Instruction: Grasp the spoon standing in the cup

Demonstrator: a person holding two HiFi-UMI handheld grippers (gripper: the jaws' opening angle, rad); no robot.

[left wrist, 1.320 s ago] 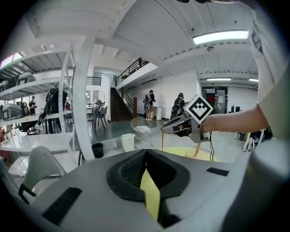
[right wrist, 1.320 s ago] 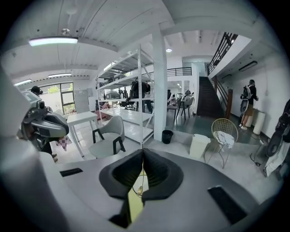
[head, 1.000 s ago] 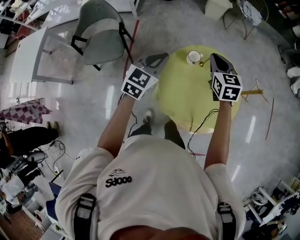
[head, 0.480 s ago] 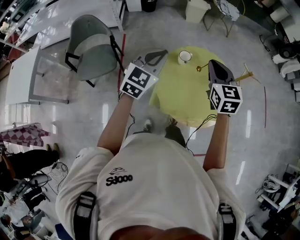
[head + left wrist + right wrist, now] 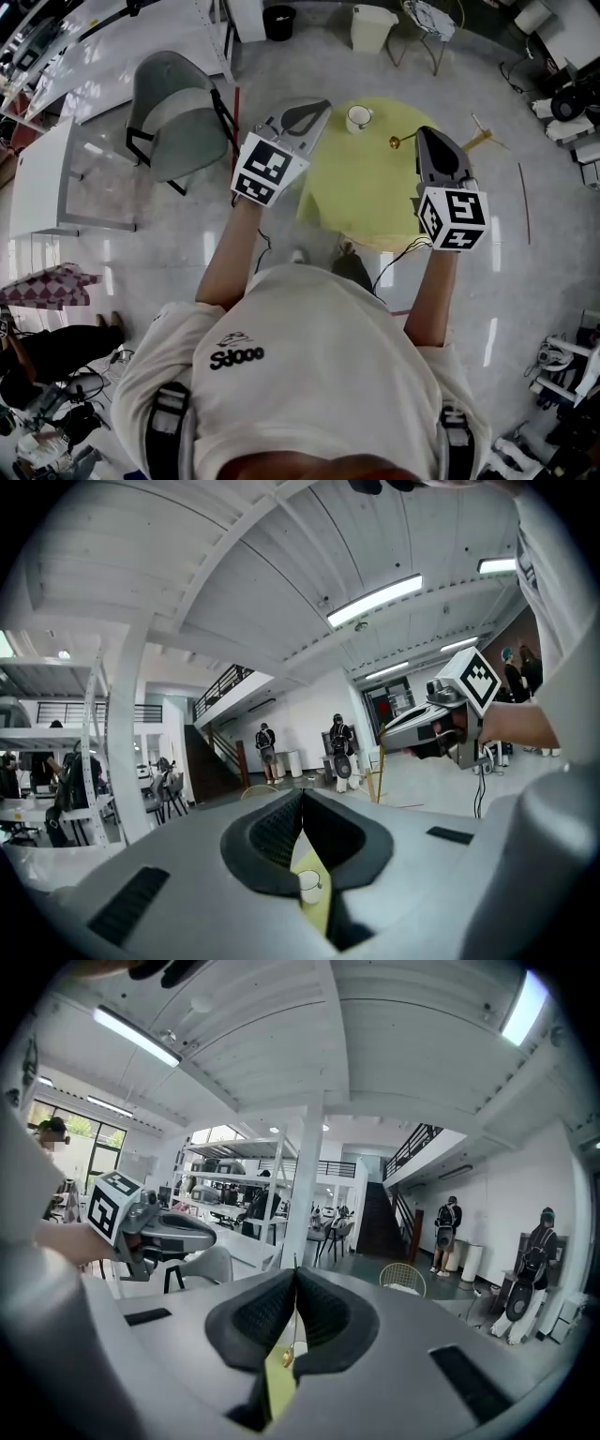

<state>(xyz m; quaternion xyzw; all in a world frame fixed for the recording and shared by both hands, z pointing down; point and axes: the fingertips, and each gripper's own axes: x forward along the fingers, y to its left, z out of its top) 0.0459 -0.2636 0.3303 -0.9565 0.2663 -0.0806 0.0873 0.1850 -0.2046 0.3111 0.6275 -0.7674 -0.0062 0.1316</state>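
Gold spoon point(image 5: 401, 141): out of the cup and pinched by its thin handle in the right gripper. Its bowl end hangs free above the table, between the cup and that gripper.
Right gripper point(image 5: 294, 1288): jaws closed tight on the spoon handle, which runs up between the ribbed pads. The gripper is held over the table's right side.
Left gripper point(image 5: 302, 808): jaws pressed together with nothing between them. It hovers at the table's left edge and points toward the cup.
Cup point(image 5: 358, 117): white and upright on the far part of the table, well apart from both grippers.
Cup contents: no spoon stands in it. The inside looks bare white, but the cup is too small in view to rule out liquid.
Table point(image 5: 366, 197): round and yellow-green; as far as shows, only the cup stands on it.
Done: the grasp looks made, with the spoon lifted clear of the cup.
Left: little or nothing, by my reading, beyond a firm hold.
Risk: the handle is slim and the bowl dangles, so the spoon could swing or slip between the pads.
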